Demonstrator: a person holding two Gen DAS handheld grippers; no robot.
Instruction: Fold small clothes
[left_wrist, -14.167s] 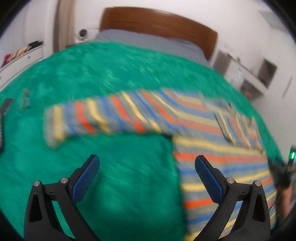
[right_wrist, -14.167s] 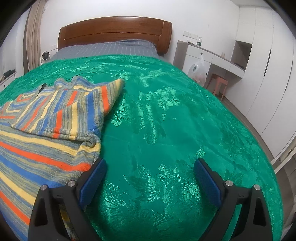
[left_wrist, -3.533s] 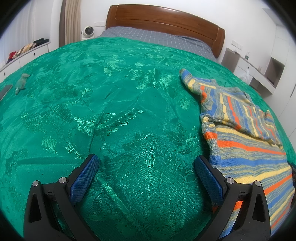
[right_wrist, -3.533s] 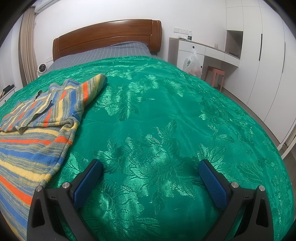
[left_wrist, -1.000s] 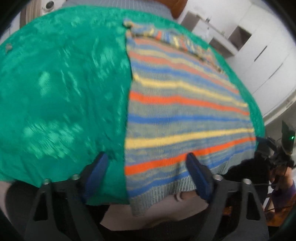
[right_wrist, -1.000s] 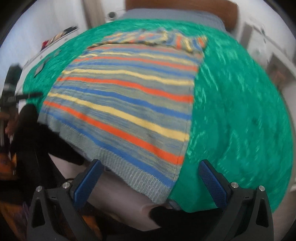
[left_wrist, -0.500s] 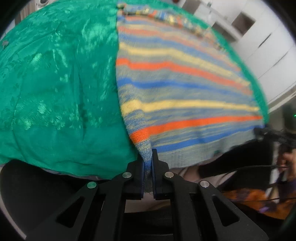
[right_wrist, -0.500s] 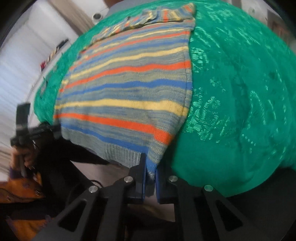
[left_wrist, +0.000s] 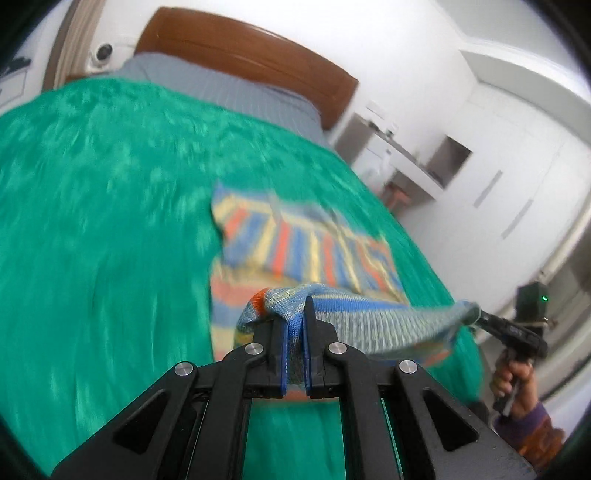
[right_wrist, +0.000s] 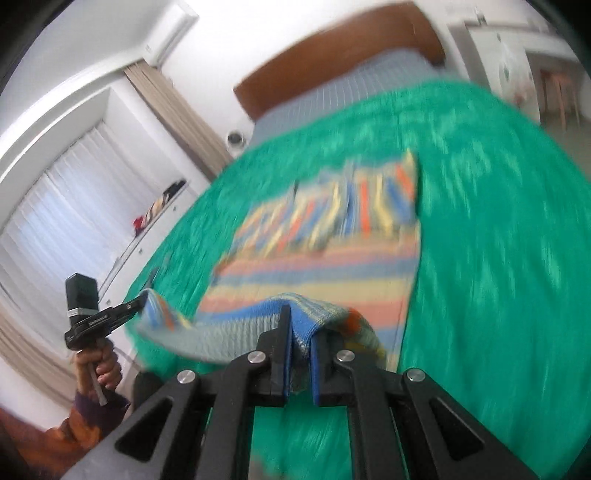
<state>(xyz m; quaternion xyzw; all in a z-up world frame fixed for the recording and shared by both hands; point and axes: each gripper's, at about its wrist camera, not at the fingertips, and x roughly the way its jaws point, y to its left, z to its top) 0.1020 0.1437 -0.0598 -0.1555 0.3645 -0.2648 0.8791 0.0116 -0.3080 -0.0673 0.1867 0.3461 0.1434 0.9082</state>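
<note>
1. Your left tongs are clamped on the near left corner of the sweater, a fold of knit bunched between the blue pads.
2. Your right tongs are closed on the other near corner, hem pinched between the pads.
3. The hem hangs in the air as a sagging band between the two tongs, clear of the bed.
4. In the left view that band runs off to the right, up to the tip of the right tongs; your right hand is wrapped round the handle below.
5. In the right view it runs left to the left tongs, held by your left hand.
6. The rest of the sweater lies on the green bedspread, stripes running across.
7. At its far end the sleeves are folded in over the chest, stripes running lengthwise there.
8. Both views are smeared with motion blur, so the far details of the knit are hard to read.
9. Beyond the bedspread you've got a grey sheet and the wooden headboard.
10. White cupboards stand off to the right of the bed; a curtain and window are on the left.
</note>
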